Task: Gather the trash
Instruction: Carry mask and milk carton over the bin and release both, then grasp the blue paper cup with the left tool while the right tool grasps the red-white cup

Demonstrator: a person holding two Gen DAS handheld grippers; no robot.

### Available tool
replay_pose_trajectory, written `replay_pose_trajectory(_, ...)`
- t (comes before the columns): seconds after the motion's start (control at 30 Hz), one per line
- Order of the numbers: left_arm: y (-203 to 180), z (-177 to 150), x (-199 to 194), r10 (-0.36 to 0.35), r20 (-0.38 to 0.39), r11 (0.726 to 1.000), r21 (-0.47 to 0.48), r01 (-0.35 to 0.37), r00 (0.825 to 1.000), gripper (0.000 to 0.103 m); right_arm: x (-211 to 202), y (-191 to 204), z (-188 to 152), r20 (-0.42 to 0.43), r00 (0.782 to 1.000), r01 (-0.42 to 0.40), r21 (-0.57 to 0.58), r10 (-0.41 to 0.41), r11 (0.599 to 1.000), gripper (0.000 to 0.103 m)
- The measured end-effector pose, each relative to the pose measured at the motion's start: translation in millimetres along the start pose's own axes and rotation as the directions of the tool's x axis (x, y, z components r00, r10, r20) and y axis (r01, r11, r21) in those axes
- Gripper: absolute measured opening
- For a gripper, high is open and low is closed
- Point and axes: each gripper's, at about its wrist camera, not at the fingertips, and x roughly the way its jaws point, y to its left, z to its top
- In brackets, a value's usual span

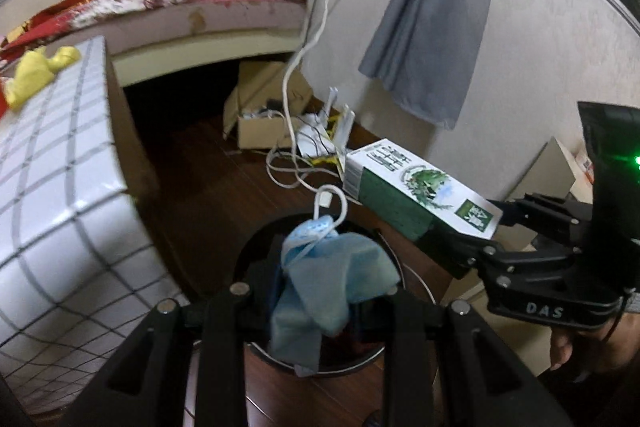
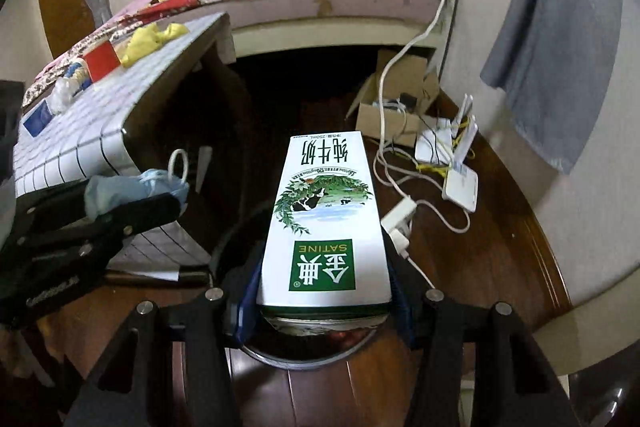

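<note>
With your left gripper (image 1: pixel 316 291) pinched tight on the crumpled blue face mask (image 1: pixel 320 275) and your right gripper (image 2: pixel 324 301) clamped half-wide on the milk carton (image 2: pixel 326 219), centre both over the black bin (image 1: pixel 256 247) at lower middle before letting go.

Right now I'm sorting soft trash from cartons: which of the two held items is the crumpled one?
The blue face mask in the left gripper; it hangs limp with ear loops, while the right gripper holds a rigid milk carton.
</note>
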Motion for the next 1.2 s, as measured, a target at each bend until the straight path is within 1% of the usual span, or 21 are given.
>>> replay_pose_trajectory(0.2,-2.2,-3.2,26.2,-0.018,-0.059,1.0,-0.002,0.018,0.998,0.028,14.0,-10.7,-8.4,-0.036,0.999,-0.02,0.01,0.02,1.0,0.056)
replay_pose_trajectory(0.3,-0.2,-5.3,38.8,-0.029,-0.087,0.999,-0.017,0.027,0.996,0.028,25.6,-10.6,-4.6,-0.052,0.997,-0.053,0.01,0.054,0.999,0.056)
replay_pose_trajectory(0.33,0.7,-5.6,43.1,-0.047,-0.097,0.999,-0.022,0.045,0.994,0.03,29.1,-10.4,-3.3,-0.06,0.996,-0.07,0.014,0.071,0.997,0.056)
replay_pose_trajectory(0.37,0.7,-6.9,48.3,-0.076,-0.112,0.997,-0.031,0.073,0.991,0.039,33.4,-11.7,-2.1,-0.067,0.994,-0.09,0.025,0.092,0.996,0.057)
replay_pose_trajectory(0.4,1.3,-8.7,53.3,-0.088,-0.125,0.996,-0.038,0.084,0.988,0.051,38.5,-15.0,-0.7,-0.074,0.993,-0.085,0.042,0.088,0.995,0.057)
replay_pose_trajectory(0.43,3.0,-11.8,58.9,-0.048,-0.142,0.998,-0.042,0.042,0.989,0.081,42.4,-18.9,-0.1,-0.084,0.994,-0.059,0.062,0.064,0.996,0.072)
replay_pose_trajectory(0.47,7.1,-14.1,60.9,0.003,-0.145,0.999,-0.049,-0.01,0.989,0.094,45.1,-26.0,0.1,-0.09,0.995,-0.028,0.091,0.036,0.995,0.088)
replay_pose_trajectory(0.5,12.0,-16.4,60.9,0.02,-0.143,0.997,-0.065,-0.03,0.989,0.096,46.3,-32.8,1.0,-0.093,0.995,-0.011,0.122,0.023,0.993,0.093)
replay_pose_trajectory(0.6,23.3,-23.4,56.0,0.072,-0.145,0.991,-0.102,-0.087,0.987,0.099,45.1,-46.0,2.5,-0.101,0.995,0.044,0.17,-0.027,0.984,0.095)
replay_pose_trajectory(0.63,25.1,-24.8,53.7,0.092,-0.144,0.988,-0.106,-0.108,0.985,0.102,44.6,-46.4,2.4,-0.1,0.994,0.055,0.174,-0.038,0.983,0.099)
replay_pose_trajectory(0.67,26.6,-25.9,51.2,0.111,-0.139,0.986,-0.11,-0.126,0.984,0.102,45.0,-45.7,2.0,-0.104,0.993,0.064,0.172,-0.047,0.983,0.102)
replay_pose_trajectory(0.73,28.7,-26.2,47.9,0.134,-0.128,0.983,-0.113,-0.148,0.983,0.102,46.9,-41.7,-0.2,-0.113,0.992,0.075,0.152,-0.058,0.985,0.102)
replay_pose_trajectory(0.87,29.5,-20.5,44.4,0.152,-0.106,0.981,-0.108,-0.164,0.983,0.102,50.1,-33.7,-1.4,-0.128,0.989,0.086,0.108,-0.072,0.99,0.102)
replay_pose_trajectory(1.0,31.9,-18.3,40.9,0.168,-0.097,0.979,-0.104,-0.177,0.981,0.102,45.8,-33.0,0.6,-0.118,0.99,0.089,0.101,-0.077,0.991,0.102)
replay_pose_trajectory(1.2,34.3,-16.6,23.7,0.182,-0.068,0.975,-0.116,-0.189,0.981,0.102,35.8,-27.1,2.5,-0.097,0.992,0.087,0.093,-0.078,0.992,0.102)
